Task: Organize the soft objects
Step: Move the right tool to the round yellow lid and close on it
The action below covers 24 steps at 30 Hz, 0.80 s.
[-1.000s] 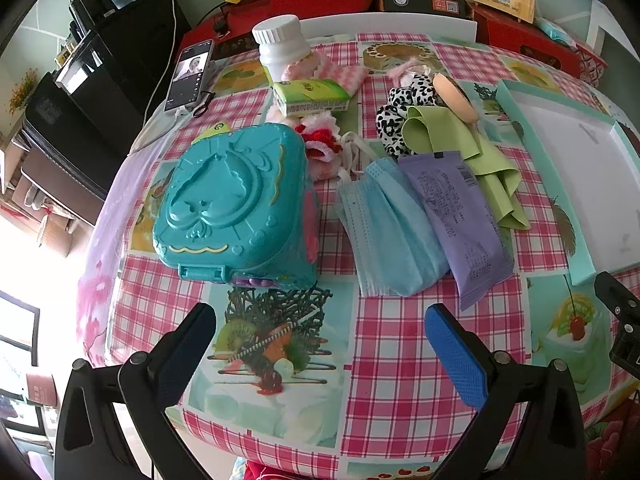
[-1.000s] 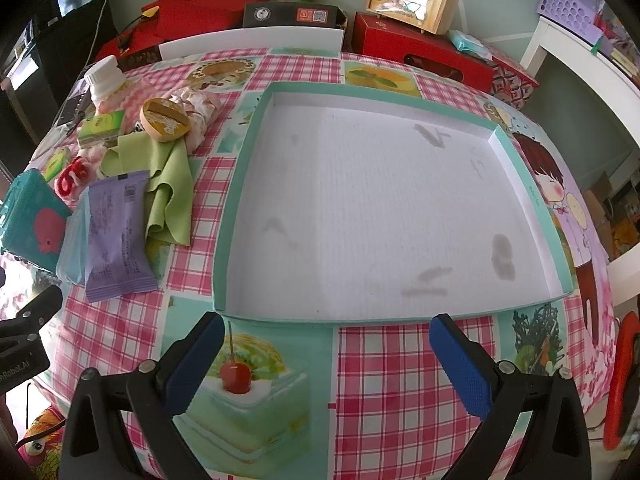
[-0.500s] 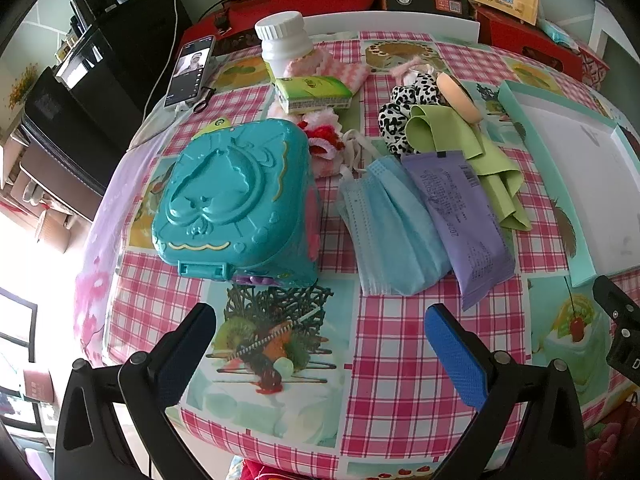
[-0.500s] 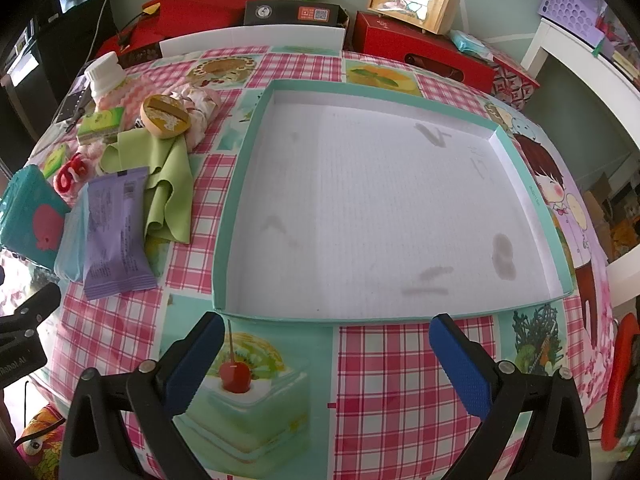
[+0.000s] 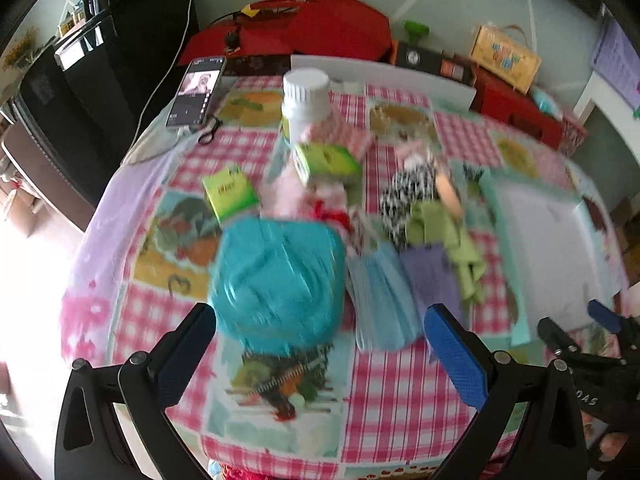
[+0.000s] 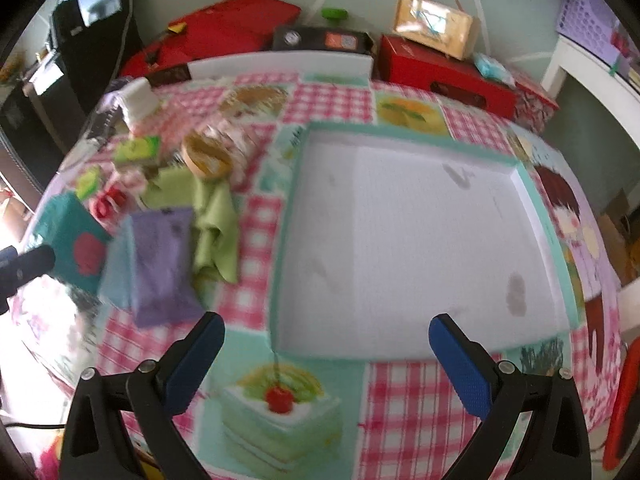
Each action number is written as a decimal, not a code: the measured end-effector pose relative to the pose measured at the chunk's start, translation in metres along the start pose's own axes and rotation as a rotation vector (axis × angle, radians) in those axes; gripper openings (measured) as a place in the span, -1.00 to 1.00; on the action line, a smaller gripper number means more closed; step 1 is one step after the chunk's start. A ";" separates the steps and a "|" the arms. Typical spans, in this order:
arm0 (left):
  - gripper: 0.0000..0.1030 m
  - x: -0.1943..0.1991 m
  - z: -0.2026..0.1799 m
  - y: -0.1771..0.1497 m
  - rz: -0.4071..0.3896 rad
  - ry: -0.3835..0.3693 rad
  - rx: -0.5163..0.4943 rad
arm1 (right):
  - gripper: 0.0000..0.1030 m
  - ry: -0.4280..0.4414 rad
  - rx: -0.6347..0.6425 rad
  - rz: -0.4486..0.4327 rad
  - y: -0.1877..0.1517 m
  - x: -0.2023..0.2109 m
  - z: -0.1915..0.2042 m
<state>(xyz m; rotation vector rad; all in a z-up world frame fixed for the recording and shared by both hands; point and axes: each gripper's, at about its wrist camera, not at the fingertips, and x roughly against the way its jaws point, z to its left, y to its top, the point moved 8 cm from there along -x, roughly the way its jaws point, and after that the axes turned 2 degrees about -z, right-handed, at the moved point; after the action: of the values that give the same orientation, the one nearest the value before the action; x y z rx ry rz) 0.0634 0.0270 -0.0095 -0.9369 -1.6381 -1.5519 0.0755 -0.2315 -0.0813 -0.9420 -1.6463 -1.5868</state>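
Both views are blurred. My left gripper (image 5: pixel 320 336) is open and empty above the table's near edge, just short of a teal plastic case (image 5: pixel 280 284). Right of the case lie blue face masks (image 5: pixel 380 300), a purple packet (image 5: pixel 432 276), a green cloth (image 5: pixel 452 240) and a black-and-white spotted fabric (image 5: pixel 404 196). My right gripper (image 6: pixel 326 344) is open and empty before an empty white tray with a teal rim (image 6: pixel 400 132). The purple packet (image 6: pixel 160 260), green cloth (image 6: pixel 212 216) and teal case (image 6: pixel 76 236) lie left of the tray.
A white-capped bottle (image 5: pixel 306 100), green boxes (image 5: pixel 230 192), red and pink fabric (image 5: pixel 324 208), a round tan puff (image 6: pixel 206 154) and a phone (image 5: pixel 196 96) sit further back. Red boxes (image 6: pixel 444 76) line the far edge. The right gripper shows in the left wrist view (image 5: pixel 592 352).
Both grippers have lifted and tilted back, so the table objects now sit further off and more of the room shows. Both stay open and empty. No object on the table has moved.
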 end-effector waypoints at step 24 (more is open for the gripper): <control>1.00 -0.083 0.079 0.092 0.267 -0.038 0.002 | 1.00 0.346 -0.048 0.178 0.126 -0.055 0.069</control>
<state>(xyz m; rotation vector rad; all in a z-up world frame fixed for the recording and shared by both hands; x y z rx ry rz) 0.1842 0.1050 -0.0386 -1.1396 -1.4711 -1.3578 0.2134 -0.1653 -0.0646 -0.7639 -1.2571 -1.5706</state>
